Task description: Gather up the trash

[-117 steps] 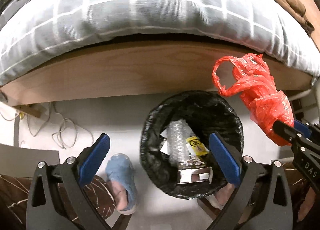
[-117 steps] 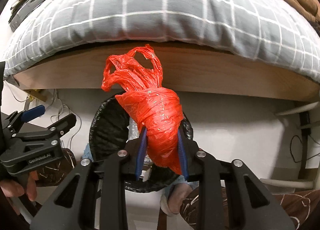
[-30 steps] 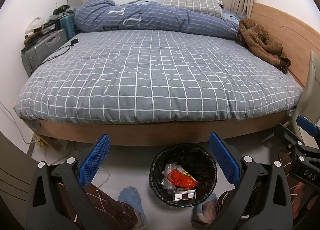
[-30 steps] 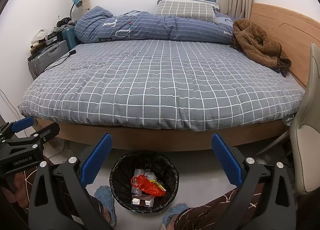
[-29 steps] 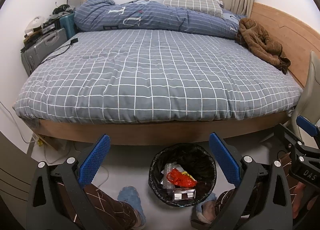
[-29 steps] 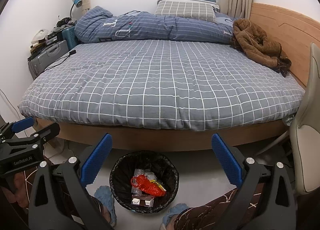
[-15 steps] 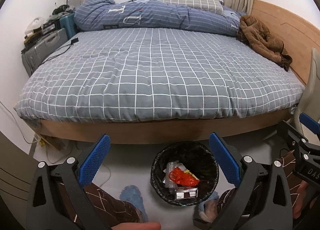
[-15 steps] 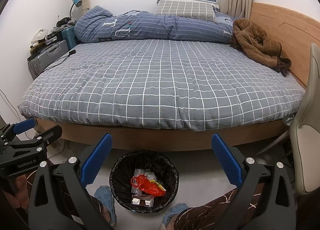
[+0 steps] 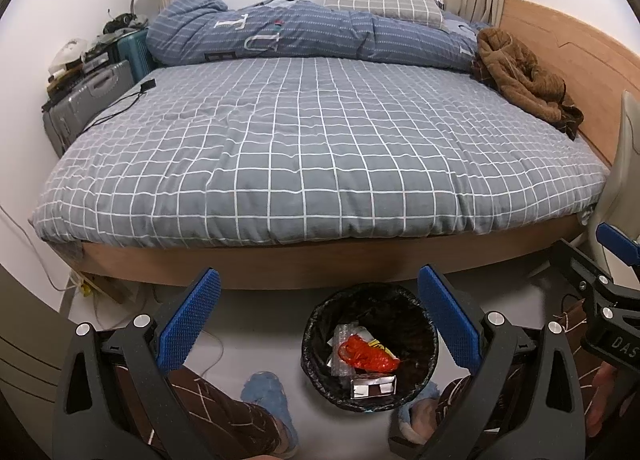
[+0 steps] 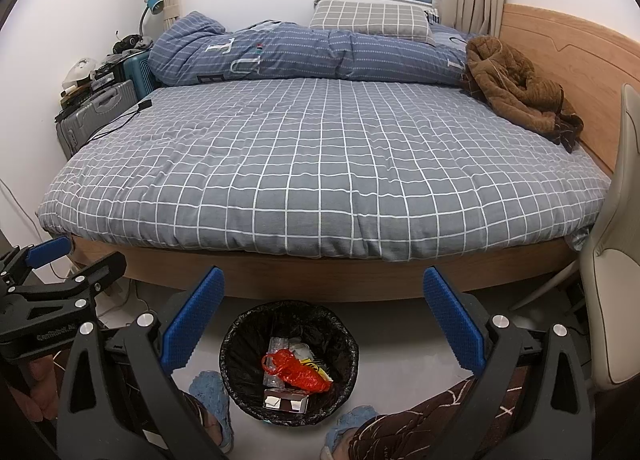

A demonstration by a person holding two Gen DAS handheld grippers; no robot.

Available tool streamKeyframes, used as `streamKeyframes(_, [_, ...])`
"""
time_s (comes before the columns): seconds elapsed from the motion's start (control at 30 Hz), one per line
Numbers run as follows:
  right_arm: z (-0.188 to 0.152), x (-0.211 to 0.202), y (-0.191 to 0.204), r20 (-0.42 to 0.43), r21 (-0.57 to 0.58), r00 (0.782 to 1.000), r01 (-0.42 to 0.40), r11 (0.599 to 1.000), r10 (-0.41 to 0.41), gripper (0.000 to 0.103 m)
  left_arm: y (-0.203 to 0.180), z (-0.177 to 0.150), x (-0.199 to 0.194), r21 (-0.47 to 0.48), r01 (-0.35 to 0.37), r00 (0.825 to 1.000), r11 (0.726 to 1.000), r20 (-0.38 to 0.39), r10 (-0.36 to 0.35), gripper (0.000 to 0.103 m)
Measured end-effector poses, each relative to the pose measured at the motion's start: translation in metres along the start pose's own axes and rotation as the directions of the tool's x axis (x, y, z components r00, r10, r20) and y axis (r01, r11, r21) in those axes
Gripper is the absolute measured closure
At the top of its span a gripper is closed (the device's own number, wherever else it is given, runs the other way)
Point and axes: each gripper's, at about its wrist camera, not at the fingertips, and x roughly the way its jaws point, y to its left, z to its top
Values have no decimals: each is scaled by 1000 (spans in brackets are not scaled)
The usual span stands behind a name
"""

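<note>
A round bin with a black liner [image 9: 316,324] [image 10: 236,340] stands on the floor in front of the bed. Inside it lies a crumpled red plastic bag [image 9: 366,354] [image 10: 298,372] on top of clear wrapping, a yellow wrapper and a small box [image 9: 374,384]. My left gripper [image 9: 318,320] is open and held well above the bin, with nothing between its blue pads. My right gripper [image 10: 324,320] is likewise open and empty, high over the bin. Each gripper shows at the edge of the other's view.
A wide bed [image 9: 320,147] with a grey checked cover fills the middle; a brown jacket [image 10: 516,87] lies at its right. Suitcases [image 9: 88,99] stand at the left wall, a pale chair [image 10: 616,260] at the right. Feet in blue slippers [image 9: 266,392] flank the bin. Cables trail at the left.
3.9 s ago my right gripper held the red bag just above the bin; now the bag lies inside and both grippers are open and raised. Over the last second the views barely shift.
</note>
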Motion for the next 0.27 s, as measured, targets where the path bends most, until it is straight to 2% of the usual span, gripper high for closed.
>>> streamKeyframes(0.27, [0, 0, 0, 0, -1, 1000, -1, 1000, 1, 7, 4, 0, 0, -20, 7, 1000, 1000, -4, -8, 6])
